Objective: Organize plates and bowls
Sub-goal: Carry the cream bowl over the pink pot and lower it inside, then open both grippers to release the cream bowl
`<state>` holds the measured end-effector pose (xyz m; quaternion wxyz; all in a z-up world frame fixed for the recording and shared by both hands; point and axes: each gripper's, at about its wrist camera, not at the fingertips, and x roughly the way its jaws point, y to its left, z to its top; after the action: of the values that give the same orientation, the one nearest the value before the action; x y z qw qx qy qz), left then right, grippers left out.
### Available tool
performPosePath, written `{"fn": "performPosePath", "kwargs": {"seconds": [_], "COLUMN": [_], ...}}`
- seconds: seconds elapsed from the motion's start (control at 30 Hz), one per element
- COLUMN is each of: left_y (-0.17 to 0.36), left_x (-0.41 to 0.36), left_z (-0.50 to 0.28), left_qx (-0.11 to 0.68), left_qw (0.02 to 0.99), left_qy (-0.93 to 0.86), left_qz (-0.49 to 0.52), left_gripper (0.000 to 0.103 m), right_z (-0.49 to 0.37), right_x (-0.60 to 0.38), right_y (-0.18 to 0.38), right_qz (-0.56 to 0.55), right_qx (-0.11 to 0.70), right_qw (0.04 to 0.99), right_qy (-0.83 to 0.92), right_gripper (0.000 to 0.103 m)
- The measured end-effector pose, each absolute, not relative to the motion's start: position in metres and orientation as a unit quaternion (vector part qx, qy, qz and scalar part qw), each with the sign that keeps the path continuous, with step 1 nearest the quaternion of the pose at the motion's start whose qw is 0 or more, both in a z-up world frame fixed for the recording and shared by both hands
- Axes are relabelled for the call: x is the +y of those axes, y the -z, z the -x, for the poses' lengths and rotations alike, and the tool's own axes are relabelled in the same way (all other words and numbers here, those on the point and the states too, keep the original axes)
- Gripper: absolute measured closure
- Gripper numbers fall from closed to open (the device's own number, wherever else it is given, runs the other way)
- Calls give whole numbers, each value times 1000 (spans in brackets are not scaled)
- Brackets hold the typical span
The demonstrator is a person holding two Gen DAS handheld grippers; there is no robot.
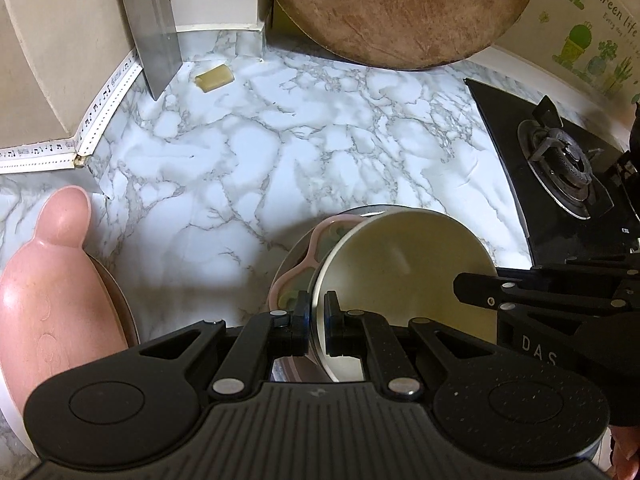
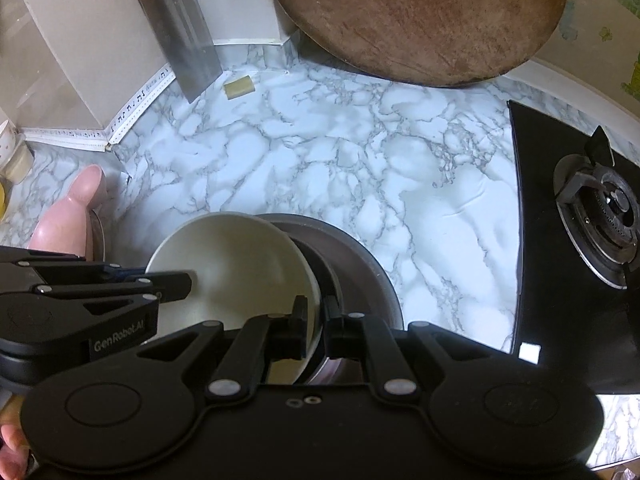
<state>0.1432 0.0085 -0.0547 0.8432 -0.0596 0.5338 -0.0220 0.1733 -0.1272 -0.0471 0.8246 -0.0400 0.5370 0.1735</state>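
- Left wrist view: your left gripper (image 1: 319, 312) is clenched on the near-left rim of the cream bowl (image 1: 408, 264), one finger inside the wall and one outside.
- The cream bowl sits tilted, over a pink flower-shaped dish (image 1: 298, 276) that lies in a steel plate (image 1: 288, 260) on the marble-pattern counter (image 1: 280, 152).
- Your right gripper (image 1: 460, 292) reaches in from the right, its tip at the bowl's right rim; its grip cannot be judged from this view.
- At the left edge a pink rabbit-eared plate (image 1: 48, 288) rests on a brown-rimmed dish (image 1: 120, 300), well apart from the bowl.
- Further back: a cleaver (image 1: 154, 28) leaning at the wall, a small yellowish block (image 1: 214, 77), a round wooden board (image 1: 400, 8), and a gas hob (image 1: 560, 160) on the right.
- Right wrist view: your right gripper (image 2: 322, 316) is clamped on the cream bowl's (image 2: 232, 264) near-right rim, fingers either side of the wall.
- The bowl lies partly over a dark steel plate (image 2: 360, 272) on the counter (image 2: 320, 152).
- Your left gripper (image 2: 188, 284) enters from the left with its tip at the bowl's left rim.
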Motion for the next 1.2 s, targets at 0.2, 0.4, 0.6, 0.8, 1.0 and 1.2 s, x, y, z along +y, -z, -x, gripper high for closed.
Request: {"fn": "performPosePath", "kwargs": {"seconds": [0.2,0.4,0.6,0.8,1.0,1.2], "left_y": [56,54,47,40,34,24], "left_x": [14,18,22,24,27,27], "left_z": [-143,-138,-131,-123,-112,-96], "left_qx": [531,525,514,503,493,469], "left_qw": [844,847,854,859,864,877], "left_qy": [31,39,46,53,57,52], "left_qz": [71,78,75,73,79,85], "left_gripper": [97,97,96,92,71,44], "right_z": [-175,-174,-172,-165,-158,-151], "right_x": [-130,-133,-138,-143,-147,-156], "right_y": [48,45,38,29,19,12], "right_qz": [28,15,3,-2,-7,-10], "right_qx": [537,537,532,513,496,475], "right_qw": [826,826,828,839,847,858], "right_qy": [-171,-172,-176,-183,-191,-194], "right_gripper": [93,92,92,92,92,91]}}
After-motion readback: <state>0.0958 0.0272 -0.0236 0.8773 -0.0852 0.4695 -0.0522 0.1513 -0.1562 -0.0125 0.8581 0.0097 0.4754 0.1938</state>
